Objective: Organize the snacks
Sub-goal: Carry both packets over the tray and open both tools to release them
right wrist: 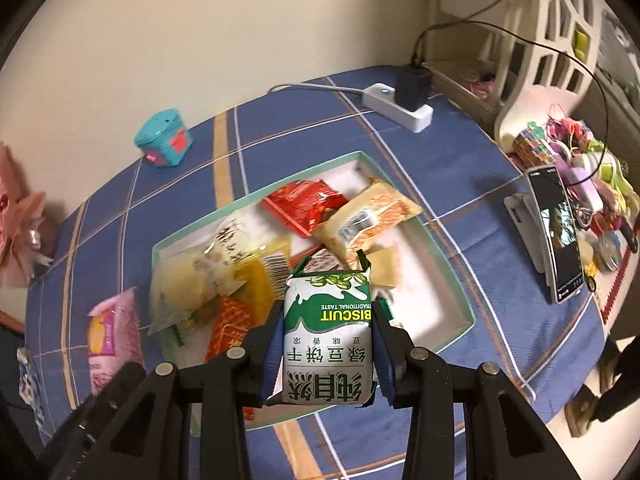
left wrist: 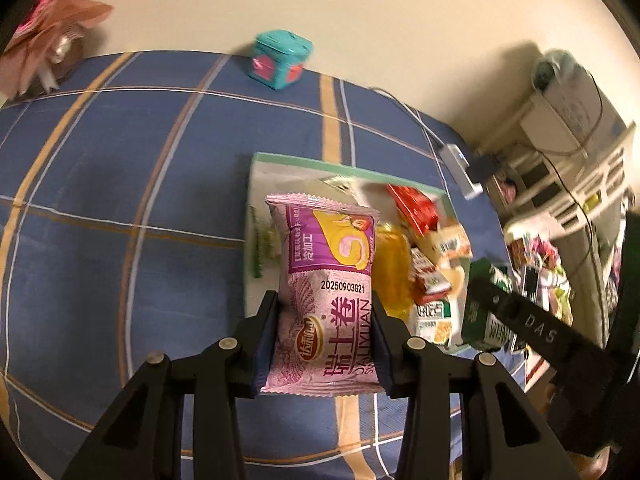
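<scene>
My left gripper (left wrist: pixel 325 312) is shut on a pink and purple Swiss roll packet (left wrist: pixel 326 296), held above the blue plaid cloth at the left side of a shallow box (left wrist: pixel 280 160) with a green rim. My right gripper (right wrist: pixel 326 330) is shut on a green and white biscuit packet (right wrist: pixel 327 336) over the near part of the same box (right wrist: pixel 440 248). The box holds several snack packets: red (right wrist: pixel 306 204), yellow (right wrist: pixel 256 280) and orange-white (right wrist: pixel 368 216). The pink packet also shows at the left in the right wrist view (right wrist: pixel 112 340), and the green packet at the right in the left wrist view (left wrist: pixel 486 312).
A teal toy box (left wrist: pixel 280 58) stands at the far edge by the wall. A white power strip (right wrist: pixel 400 106) with a black plug lies at the back right. A phone on a stand (right wrist: pixel 554 236) and a cluttered pile (right wrist: pixel 580 160) are at the right. Pink gift wrapping (left wrist: pixel 48 28) sits far left.
</scene>
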A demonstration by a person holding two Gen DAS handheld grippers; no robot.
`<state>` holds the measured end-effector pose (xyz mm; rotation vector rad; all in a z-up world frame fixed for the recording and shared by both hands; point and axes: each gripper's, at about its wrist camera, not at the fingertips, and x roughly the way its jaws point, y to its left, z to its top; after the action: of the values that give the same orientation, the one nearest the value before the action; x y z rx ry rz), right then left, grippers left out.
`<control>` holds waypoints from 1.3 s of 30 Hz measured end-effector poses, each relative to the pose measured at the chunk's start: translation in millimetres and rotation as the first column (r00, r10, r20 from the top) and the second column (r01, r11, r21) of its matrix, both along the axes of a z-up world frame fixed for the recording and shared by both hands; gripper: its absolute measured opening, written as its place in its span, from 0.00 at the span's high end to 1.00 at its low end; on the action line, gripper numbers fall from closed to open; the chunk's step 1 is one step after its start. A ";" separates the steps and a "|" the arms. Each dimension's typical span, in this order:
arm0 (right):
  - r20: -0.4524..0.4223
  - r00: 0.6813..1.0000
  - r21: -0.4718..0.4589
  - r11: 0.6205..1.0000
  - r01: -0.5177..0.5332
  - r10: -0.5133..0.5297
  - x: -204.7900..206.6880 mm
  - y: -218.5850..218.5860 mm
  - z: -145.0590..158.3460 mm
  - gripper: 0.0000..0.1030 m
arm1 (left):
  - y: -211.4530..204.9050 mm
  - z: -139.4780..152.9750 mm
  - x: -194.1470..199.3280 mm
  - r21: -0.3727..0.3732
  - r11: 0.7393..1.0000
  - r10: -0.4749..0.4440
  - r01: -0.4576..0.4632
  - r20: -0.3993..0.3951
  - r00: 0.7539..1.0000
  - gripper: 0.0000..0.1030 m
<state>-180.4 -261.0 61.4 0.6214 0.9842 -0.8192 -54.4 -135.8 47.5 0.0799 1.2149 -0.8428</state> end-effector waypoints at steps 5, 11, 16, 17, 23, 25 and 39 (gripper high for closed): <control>-0.002 1.000 0.018 1.000 -0.017 0.017 2.4 -2.2 -5.2 0.59 | -15.0 -15.0 -6.4 0.045 0.998 -0.043 0.043 0.002 0.999 0.58; -0.059 0.997 0.066 0.996 -0.052 0.056 19.0 2.2 -32.8 0.59 | -25.9 -37.4 -7.1 0.072 0.995 -0.069 0.072 -0.040 0.997 0.58; -0.083 0.994 0.116 0.991 -0.064 0.074 25.1 1.9 -54.3 0.59 | -35.6 -47.1 -11.9 0.100 0.989 -0.103 0.105 -0.020 0.994 0.58; -0.089 0.993 0.118 0.991 -0.065 0.076 25.6 2.0 -56.4 0.59 | -36.7 -49.5 -12.1 0.101 0.989 -0.106 0.108 -0.027 0.994 0.59; -0.111 0.991 0.114 0.992 -0.057 0.070 23.8 2.0 -57.6 0.56 | -39.5 -52.1 -11.6 0.103 0.988 -0.112 0.117 -0.054 0.992 0.47; -0.098 0.992 0.104 0.992 -0.066 0.077 23.5 3.6 -50.9 0.53 | -39.2 -47.6 -11.7 0.103 0.988 -0.112 0.116 -0.045 0.993 0.36; -0.039 0.992 -0.007 0.993 -0.118 0.118 30.3 22.5 -2.8 0.48 | 16.3 -13.1 38.2 0.173 0.979 0.098 -0.105 0.049 0.994 0.28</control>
<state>-150.2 -238.6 58.7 0.5362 1.0417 -0.7330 -16.2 -119.5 34.4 0.1760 1.2430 -0.6412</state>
